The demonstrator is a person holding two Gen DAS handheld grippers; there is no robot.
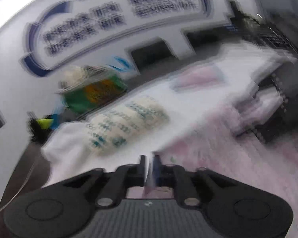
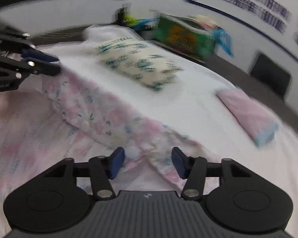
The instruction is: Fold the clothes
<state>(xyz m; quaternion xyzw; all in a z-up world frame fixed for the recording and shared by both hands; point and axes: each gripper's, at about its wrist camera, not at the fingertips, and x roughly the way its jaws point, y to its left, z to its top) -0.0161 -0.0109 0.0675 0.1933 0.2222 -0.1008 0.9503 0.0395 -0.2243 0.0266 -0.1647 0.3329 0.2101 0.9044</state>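
Note:
A pink floral garment (image 2: 101, 115) with buttons lies spread on a white cloth-covered table (image 2: 198, 107). My right gripper (image 2: 148, 161) is open, its blue pads either side of the garment's collar edge, low over the cloth. My left gripper (image 2: 53, 63) shows at the left of the right wrist view, jaws closed at the garment's far corner. In the blurred left wrist view my left gripper (image 1: 150, 164) is shut on a thin edge of the pink garment (image 1: 258, 178).
A folded cream cloth with teal print (image 2: 139, 65) and a folded pink cloth with a blue edge (image 2: 250, 115) lie on the table. A green box (image 2: 184, 35) and colourful items stand at the back by a wall with a sign.

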